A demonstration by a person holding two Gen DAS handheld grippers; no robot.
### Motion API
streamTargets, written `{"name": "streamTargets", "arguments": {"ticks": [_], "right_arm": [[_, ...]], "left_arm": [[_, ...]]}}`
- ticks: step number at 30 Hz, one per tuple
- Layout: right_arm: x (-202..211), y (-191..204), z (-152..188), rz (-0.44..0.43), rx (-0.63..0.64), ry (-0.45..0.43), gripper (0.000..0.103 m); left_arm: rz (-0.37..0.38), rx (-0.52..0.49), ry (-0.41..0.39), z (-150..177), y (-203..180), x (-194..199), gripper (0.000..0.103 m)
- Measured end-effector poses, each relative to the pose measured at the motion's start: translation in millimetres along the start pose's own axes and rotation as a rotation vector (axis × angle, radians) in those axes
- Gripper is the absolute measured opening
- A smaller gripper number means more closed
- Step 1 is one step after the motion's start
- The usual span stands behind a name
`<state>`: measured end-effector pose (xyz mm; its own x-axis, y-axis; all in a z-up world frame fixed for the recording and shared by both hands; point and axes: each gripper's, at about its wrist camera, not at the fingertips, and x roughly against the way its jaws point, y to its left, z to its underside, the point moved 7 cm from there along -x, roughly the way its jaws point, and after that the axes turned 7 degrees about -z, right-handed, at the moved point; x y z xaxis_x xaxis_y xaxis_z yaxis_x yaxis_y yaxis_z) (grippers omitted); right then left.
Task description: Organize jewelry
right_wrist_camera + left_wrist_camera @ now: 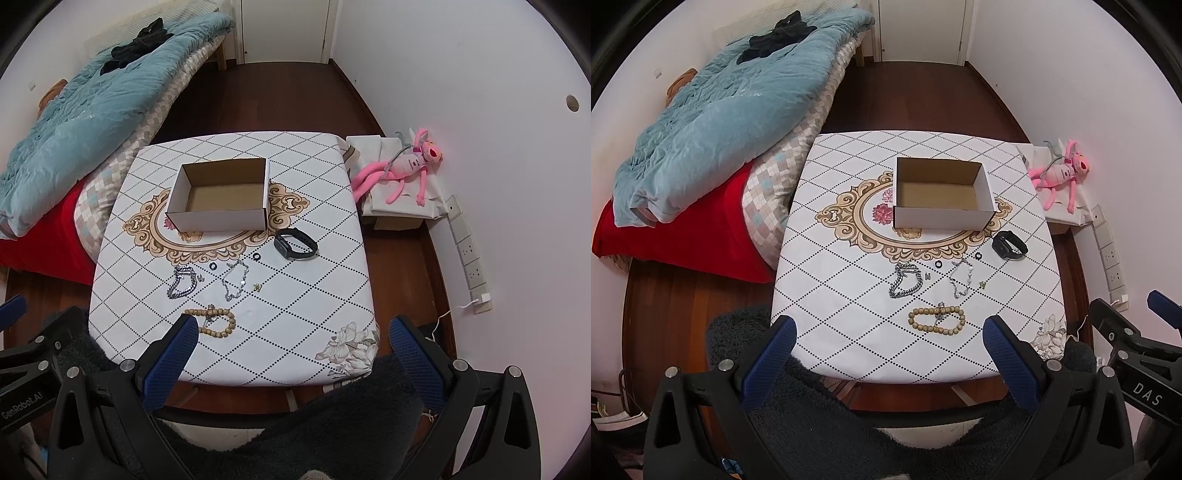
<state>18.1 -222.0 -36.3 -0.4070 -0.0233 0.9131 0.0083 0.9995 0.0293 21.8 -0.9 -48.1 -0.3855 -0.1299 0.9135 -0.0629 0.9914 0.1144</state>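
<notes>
Jewelry spread on patterned table, both grippers wide and empty

Left wrist view: left gripper (888, 334) held above the near table edge, blue fingers (772, 354) spread wide, nothing between them. Landmark: open cardboard box (942, 194), empty, on the table (831, 295) over the ornate oval print. Just nearer than the box's right corner, a black smartwatch (1009, 245). Nearer still, two small black rings (938, 264), well apart from each other. Nearer than the box's front wall, a heavy silver chain bracelet (905, 280), with a tiny earring (926, 276) just beside it. Right of that, a thin silver bracelet (961, 278) and a second small earring (981, 284). Nearest the gripper, a wooden bead bracelet (936, 319). Right gripper (1137, 347) partly in view at the right edge; jaw state not readable from here. Beyond the table on the right, a pink plush toy (1060, 171); on the left, a blue quilt (713, 122).

Right wrist view: right gripper (295, 332) above the near edge, jaws wide, empty. Box (221, 199) left of centre; smartwatch (295, 244) just nearer than its right corner. Chain bracelet (181, 282), thin bracelet (235, 280) and bead bracelet (216, 323) nearer than the box, the beads partly hidden behind the gripper's left finger (173, 354). Plush toy (400, 170) right of the table.
</notes>
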Motion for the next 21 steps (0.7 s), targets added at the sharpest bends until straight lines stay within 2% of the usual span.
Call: {"name": "streamTargets", "arguments": {"ticks": [21], "right_arm": [[3.6, -2.3, 1.7, 0.001, -0.005, -0.001, 0.103]], "left_arm": [[0.007, -0.004, -0.009, -1.7, -2.2, 6.2, 0.103]]}}
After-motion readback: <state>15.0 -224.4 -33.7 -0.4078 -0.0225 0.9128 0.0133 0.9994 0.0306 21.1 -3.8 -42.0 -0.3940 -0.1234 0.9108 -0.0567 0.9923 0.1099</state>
